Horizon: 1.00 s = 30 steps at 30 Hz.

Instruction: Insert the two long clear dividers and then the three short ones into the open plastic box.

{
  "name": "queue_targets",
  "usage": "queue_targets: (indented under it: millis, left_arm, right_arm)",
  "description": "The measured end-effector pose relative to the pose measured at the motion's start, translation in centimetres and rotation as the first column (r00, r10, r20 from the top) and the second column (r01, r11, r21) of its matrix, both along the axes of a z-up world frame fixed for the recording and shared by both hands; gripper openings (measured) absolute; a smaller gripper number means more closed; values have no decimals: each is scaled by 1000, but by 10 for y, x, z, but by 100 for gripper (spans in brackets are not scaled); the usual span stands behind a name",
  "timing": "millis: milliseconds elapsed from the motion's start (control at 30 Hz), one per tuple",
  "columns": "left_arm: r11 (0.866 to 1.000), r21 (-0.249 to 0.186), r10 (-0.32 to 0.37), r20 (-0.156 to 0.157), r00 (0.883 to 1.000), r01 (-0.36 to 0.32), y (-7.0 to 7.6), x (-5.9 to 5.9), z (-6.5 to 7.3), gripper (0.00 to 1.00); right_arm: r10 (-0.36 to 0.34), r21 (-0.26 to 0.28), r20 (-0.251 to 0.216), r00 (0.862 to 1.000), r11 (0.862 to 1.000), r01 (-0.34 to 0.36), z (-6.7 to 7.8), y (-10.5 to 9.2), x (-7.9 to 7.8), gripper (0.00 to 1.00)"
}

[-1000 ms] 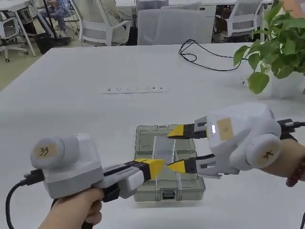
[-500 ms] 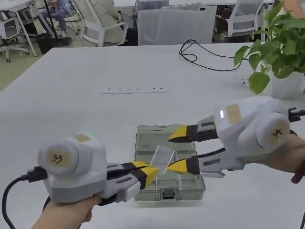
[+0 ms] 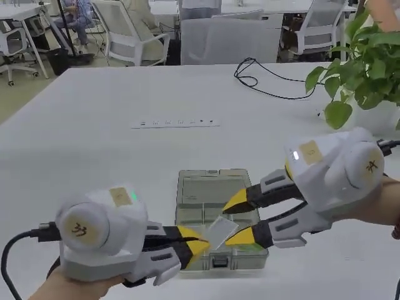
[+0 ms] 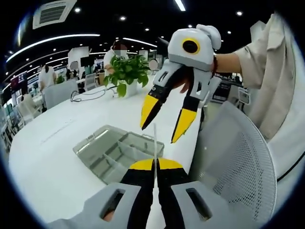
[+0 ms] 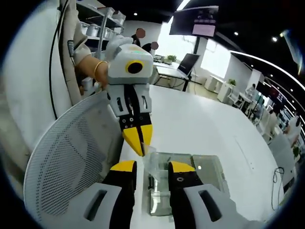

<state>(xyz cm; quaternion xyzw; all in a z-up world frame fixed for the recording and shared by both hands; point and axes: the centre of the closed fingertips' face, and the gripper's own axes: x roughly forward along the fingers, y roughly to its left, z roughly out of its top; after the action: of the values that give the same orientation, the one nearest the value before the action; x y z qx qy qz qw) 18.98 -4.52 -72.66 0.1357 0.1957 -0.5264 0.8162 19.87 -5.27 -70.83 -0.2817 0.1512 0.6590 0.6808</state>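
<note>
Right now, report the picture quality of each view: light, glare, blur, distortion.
Head view: soft even light, sharp, but the clear divider barely separates from the plastic box behind it. Left gripper view: strong fisheye bending, ceiling lights flare, the divider shows edge-on as a thin line in the left gripper. Right gripper view: same bending, bright background washes out.

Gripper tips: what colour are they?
Yellow. It shows best on the open right gripper in the left gripper view.
</note>
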Motion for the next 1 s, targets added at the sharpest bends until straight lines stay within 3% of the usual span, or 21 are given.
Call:
queue_targets:
  millis: [133, 433, 833, 1000]
  left_arm:
    - [998, 31, -49, 20, 999, 48, -2, -4, -1, 0]
    - [988, 45, -152, 56, 987, 150, -7, -15, 1, 0]
    - [972, 20, -235, 67, 970, 234, -12, -30, 6, 0]
    - [971, 7, -241, 68, 968, 241, -12, -31, 8, 0]
  right_arm:
    - [35, -7, -38, 999, 999, -36, -3, 0, -8, 25]
    - [93, -5, -101, 991, 996, -94, -8, -1, -23, 18]
    - [140, 15, -136, 981, 990, -140, -10, 1, -38, 7]
    - [152, 26, -141, 978, 988, -150, -8, 2, -42, 3]
